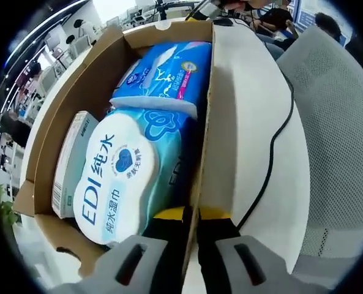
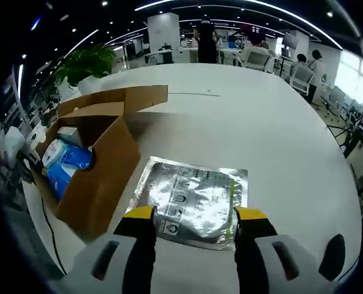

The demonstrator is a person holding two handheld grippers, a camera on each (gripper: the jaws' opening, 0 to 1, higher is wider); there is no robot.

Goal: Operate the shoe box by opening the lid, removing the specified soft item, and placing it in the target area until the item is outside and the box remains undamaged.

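The open cardboard shoe box (image 1: 46, 141) holds a white and teal wet-wipes pack (image 1: 129, 174), a blue tissue pack (image 1: 166, 76) behind it and a small white carton (image 1: 71, 162) along one wall. My left gripper (image 1: 192, 213) is shut on the box's side wall (image 1: 202, 122), one yellow-tipped jaw inside and one outside. In the right gripper view the same box (image 2: 101, 177) stands to the left with its flaps (image 2: 123, 98) open. A flat silver foil pouch (image 2: 193, 199) lies on the table beside it. My right gripper (image 2: 196, 214) is open just above the pouch's near edge.
The white table (image 2: 279, 135) stretches wide to the right of the box. A black cable (image 1: 273, 153) runs over it beside the box wall. A grey mesh chair (image 1: 334, 122) stands at the table edge. A potted plant (image 2: 86, 64) and seated people are far behind.
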